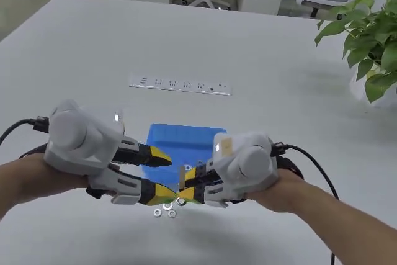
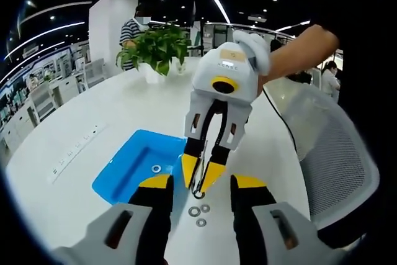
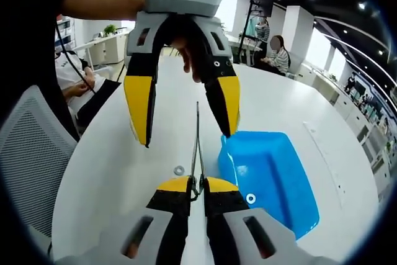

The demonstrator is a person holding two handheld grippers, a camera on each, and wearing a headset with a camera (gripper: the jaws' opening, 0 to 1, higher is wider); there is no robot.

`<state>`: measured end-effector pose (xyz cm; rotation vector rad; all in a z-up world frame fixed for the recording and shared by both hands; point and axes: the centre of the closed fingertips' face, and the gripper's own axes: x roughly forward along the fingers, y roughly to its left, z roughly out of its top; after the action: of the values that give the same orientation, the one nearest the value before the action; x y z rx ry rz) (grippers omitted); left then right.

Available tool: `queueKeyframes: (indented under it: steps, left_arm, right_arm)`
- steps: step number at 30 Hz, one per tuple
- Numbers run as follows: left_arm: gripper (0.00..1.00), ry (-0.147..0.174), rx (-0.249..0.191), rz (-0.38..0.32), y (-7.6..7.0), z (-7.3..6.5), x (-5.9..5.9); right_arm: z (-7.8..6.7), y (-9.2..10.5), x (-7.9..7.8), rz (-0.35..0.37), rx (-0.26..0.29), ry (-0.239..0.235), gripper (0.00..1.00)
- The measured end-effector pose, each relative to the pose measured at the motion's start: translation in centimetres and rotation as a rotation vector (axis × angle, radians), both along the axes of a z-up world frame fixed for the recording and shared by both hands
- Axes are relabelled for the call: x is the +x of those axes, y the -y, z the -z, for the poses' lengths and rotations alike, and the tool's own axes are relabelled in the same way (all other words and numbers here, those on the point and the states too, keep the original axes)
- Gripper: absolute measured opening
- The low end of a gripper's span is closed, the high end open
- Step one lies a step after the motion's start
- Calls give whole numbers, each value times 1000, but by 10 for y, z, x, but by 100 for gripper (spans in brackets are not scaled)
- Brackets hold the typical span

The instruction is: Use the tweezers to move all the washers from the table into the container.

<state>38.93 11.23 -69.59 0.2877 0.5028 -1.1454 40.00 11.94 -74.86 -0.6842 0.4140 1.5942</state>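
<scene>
Pick step: right gripper (image 3: 197, 185) clamped on tweezers (image 3: 198, 144), tips at loose washers (image 2: 198, 210) on table (image 1: 186, 41) just beside blue container (image 3: 273, 178). My left gripper (image 2: 203, 183) wide, empty. Next I need a fine pinch on one washer, then lift over rim.

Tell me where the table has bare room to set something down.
Bare table lies between the blue container and the power strip, and right of it toward the plant. Crowded in front of it: left gripper, right gripper and washers.
</scene>
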Motion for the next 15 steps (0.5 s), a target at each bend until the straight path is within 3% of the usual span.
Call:
queueKeyframes:
  steps: [15]
  left_arm:
    - [69,-5,-57,-113,-14,-4,-8]
  right_arm:
    - [-29,-3,8,0,37,25,9]
